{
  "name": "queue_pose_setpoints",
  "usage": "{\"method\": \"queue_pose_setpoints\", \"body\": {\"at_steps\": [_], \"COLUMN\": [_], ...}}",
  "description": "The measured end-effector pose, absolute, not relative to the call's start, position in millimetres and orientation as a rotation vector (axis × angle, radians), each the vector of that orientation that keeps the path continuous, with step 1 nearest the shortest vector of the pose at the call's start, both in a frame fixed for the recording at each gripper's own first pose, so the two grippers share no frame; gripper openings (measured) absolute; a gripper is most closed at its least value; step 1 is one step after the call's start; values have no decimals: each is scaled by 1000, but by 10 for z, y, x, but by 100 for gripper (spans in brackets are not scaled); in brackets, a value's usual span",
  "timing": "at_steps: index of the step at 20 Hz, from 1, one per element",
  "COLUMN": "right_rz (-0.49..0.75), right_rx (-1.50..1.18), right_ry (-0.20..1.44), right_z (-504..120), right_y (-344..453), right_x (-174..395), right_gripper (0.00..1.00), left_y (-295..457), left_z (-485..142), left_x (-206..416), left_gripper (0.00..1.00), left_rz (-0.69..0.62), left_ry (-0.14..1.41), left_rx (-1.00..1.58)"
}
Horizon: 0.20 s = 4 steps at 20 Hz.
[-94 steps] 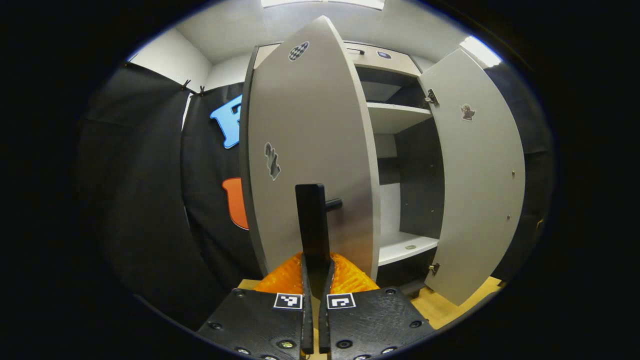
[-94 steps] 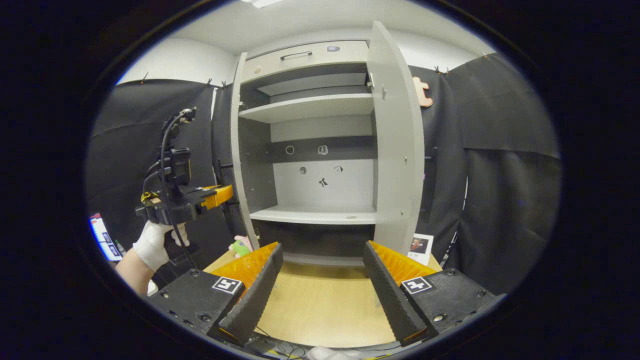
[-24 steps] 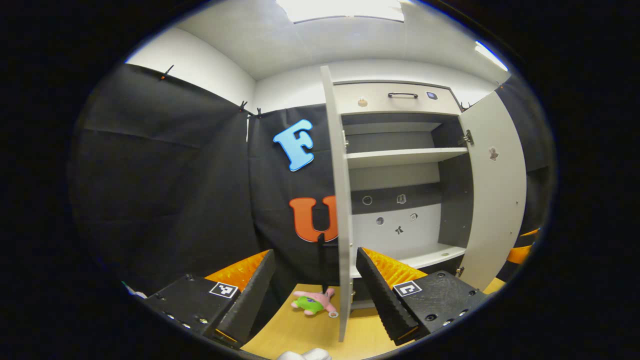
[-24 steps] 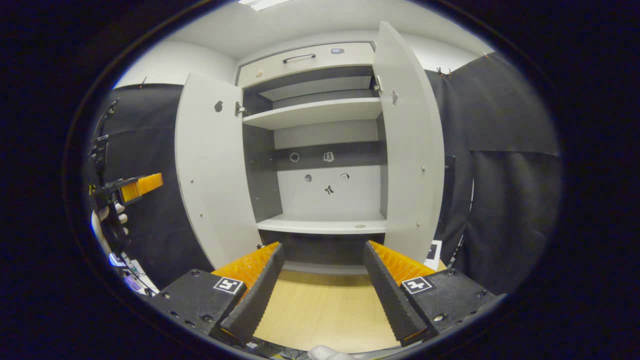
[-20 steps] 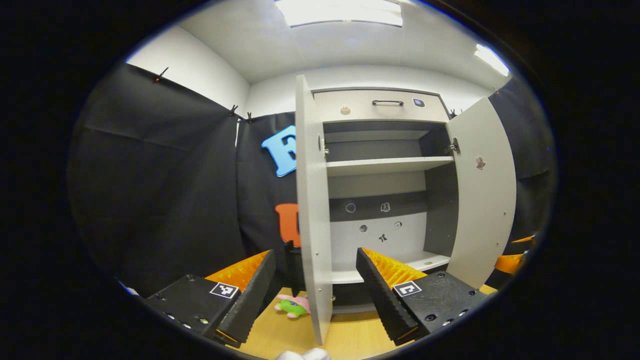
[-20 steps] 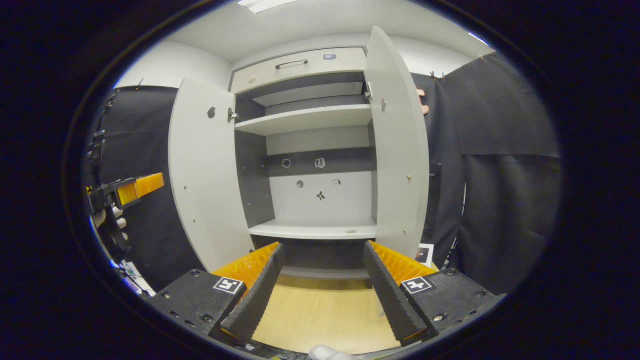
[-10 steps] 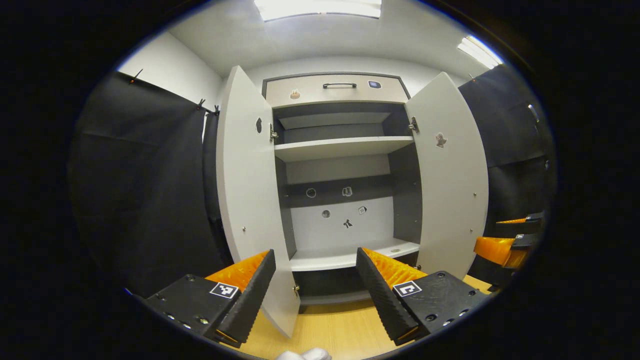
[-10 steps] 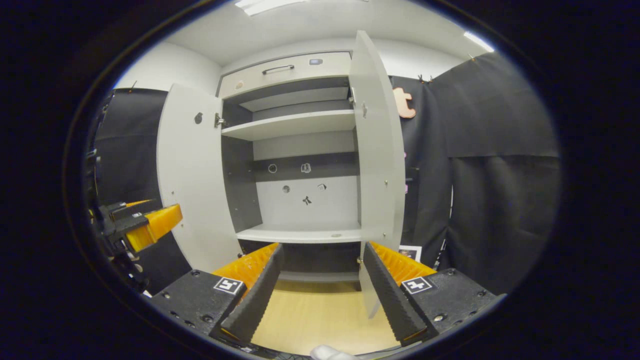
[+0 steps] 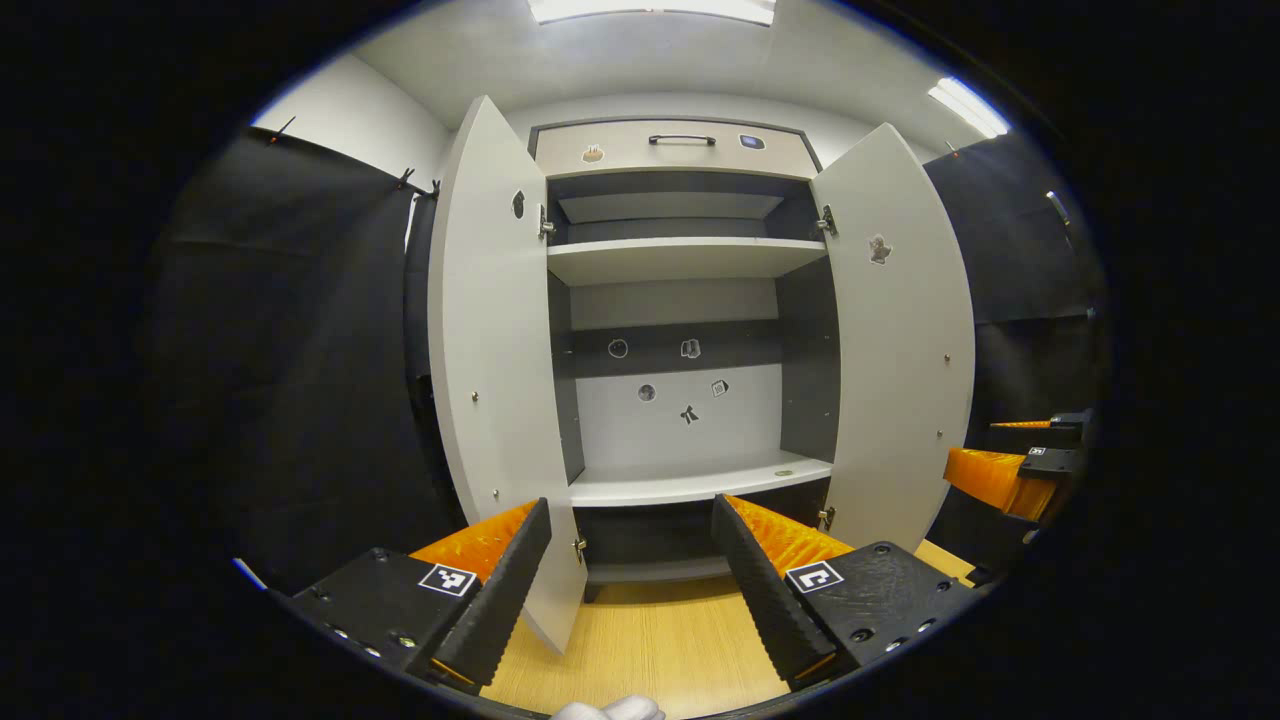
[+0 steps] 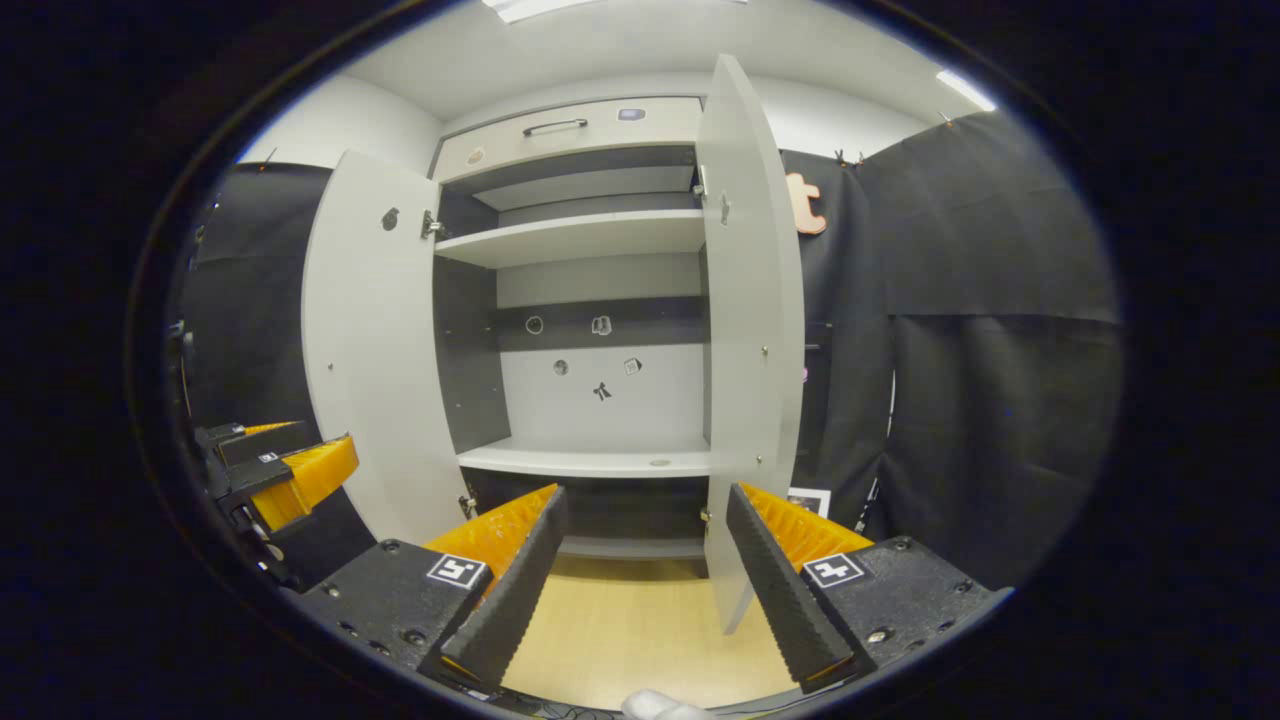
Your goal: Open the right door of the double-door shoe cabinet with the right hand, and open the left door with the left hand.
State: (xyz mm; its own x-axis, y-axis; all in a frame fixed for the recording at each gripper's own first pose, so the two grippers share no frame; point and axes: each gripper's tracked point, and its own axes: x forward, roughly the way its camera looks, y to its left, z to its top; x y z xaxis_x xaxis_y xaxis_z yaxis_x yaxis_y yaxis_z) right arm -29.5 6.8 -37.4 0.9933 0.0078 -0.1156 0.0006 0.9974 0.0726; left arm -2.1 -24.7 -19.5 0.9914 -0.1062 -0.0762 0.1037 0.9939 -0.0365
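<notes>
Right gripper view alone catches a photo card (image 10: 808, 501) behind the right door (image 10: 752, 330).

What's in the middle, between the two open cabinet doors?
In the left gripper view, between the left door and right door are bare shelves and little stickers.

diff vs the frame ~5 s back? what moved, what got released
The left gripper let go of the left door's handle, opened and pulled back. The left door swung from part-open to wide open. The right door stayed open, the right gripper stayed open and empty, and the shelves stayed bare.
</notes>
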Motion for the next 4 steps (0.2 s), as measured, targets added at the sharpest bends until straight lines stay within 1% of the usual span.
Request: {"method": "queue_pose_setpoints", "body": {"at_steps": [4], "right_rz": [12], "right_rx": [66], "right_ry": [110], "right_z": [-351], "right_y": [143], "right_x": [-305], "right_gripper": [100], "left_y": [-147], "left_z": [-169], "left_x": [-68], "left_gripper": [96], "left_rz": [-88], "left_ry": [67], "left_rx": [-29]}}
